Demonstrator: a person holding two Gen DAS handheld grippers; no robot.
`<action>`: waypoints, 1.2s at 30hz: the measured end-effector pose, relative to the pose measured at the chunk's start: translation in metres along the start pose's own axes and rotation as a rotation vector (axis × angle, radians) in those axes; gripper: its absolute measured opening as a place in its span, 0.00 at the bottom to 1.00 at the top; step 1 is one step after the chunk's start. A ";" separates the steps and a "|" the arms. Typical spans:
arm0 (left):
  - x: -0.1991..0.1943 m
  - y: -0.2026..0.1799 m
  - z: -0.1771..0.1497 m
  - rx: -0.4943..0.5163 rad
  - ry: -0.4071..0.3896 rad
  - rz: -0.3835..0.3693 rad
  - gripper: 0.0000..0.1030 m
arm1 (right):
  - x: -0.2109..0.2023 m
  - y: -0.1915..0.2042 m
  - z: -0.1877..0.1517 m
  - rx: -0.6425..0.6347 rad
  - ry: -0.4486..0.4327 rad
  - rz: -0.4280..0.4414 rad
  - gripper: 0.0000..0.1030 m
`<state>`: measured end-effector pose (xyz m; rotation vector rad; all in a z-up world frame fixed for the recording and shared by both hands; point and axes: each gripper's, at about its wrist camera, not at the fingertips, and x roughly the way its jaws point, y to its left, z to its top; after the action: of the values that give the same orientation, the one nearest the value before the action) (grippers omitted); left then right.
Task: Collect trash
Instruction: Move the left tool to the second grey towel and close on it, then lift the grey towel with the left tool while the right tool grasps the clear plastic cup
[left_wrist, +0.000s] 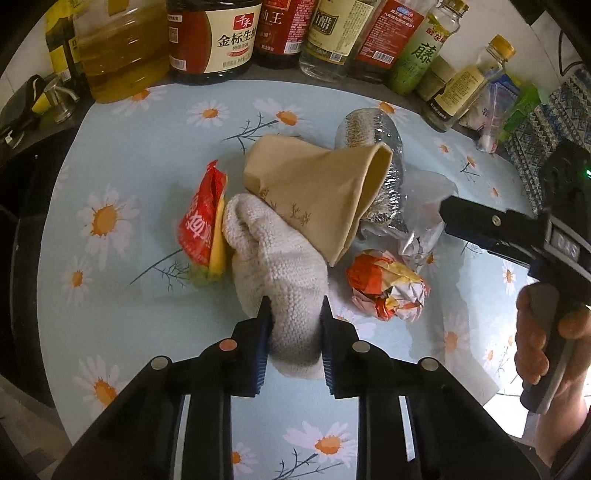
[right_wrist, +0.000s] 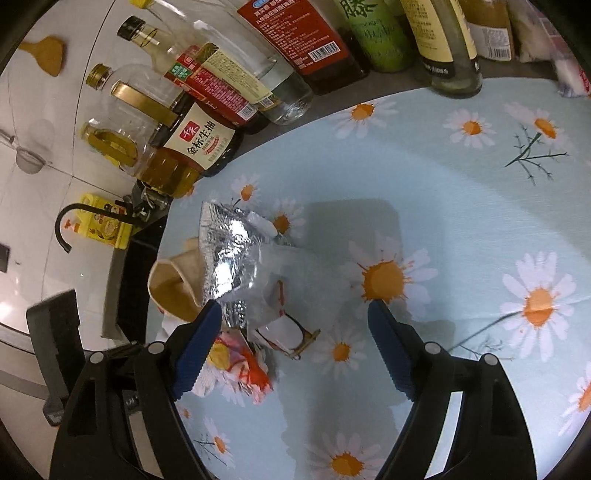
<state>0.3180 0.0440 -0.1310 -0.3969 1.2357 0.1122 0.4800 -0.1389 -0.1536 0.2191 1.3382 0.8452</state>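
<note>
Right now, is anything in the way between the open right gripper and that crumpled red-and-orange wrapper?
Nothing visible blocks it. The right gripper hangs open over the daisy cloth, with the crumpled wrapper by its left finger. The foil bag and clear plastic lie beyond the wrapper.

A home kitchen: condiment bottles (left_wrist: 210, 35) line the counter beside a sink faucet (right_wrist: 70, 225).

Left gripper (left_wrist: 294, 308) fingers (left_wrist: 263, 332) clamp white knit cloth (left_wrist: 275, 273).
</note>
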 end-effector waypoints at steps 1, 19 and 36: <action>-0.002 0.000 -0.001 -0.001 -0.001 -0.002 0.21 | 0.001 0.000 0.001 0.006 0.000 0.006 0.78; -0.034 0.001 -0.035 -0.039 -0.039 -0.009 0.21 | 0.010 -0.003 -0.003 0.033 0.018 0.016 0.57; -0.077 0.010 -0.078 0.007 -0.122 -0.092 0.21 | -0.057 0.025 -0.068 0.022 -0.083 -0.059 0.57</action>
<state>0.2201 0.0355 -0.0825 -0.4339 1.0952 0.0522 0.4085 -0.1800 -0.1131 0.2283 1.2711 0.7647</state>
